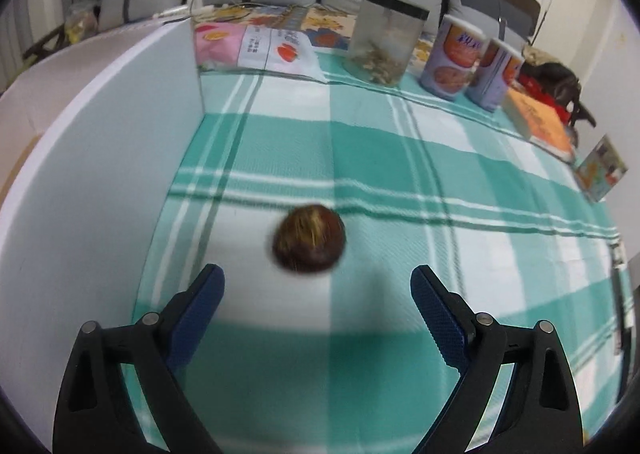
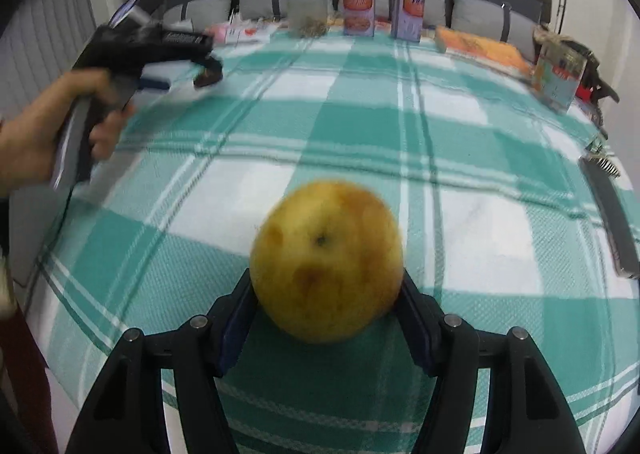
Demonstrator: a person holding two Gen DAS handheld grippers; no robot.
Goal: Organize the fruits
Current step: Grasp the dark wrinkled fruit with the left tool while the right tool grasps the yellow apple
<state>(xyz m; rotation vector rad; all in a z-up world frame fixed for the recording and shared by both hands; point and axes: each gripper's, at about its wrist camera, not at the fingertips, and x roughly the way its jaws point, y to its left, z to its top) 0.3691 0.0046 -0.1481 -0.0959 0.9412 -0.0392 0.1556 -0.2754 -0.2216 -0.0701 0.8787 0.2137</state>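
A round yellow fruit with brown blotches [image 2: 326, 260] is clamped between the right gripper [image 2: 326, 290] fingers above the green-and-white checked tablecloth [image 2: 460, 158]. A small dark brown round fruit [image 1: 309, 239] lies on the cloth just ahead of the left gripper [image 1: 318, 282], whose fingers are spread wide apart.

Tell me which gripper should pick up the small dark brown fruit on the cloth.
Left. The left gripper is open with the brown fruit lying just ahead between its fingertips. The right gripper is already shut on the yellow apple.

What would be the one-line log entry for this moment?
left gripper: open, near brown fruit | right gripper: shut on yellow fruit
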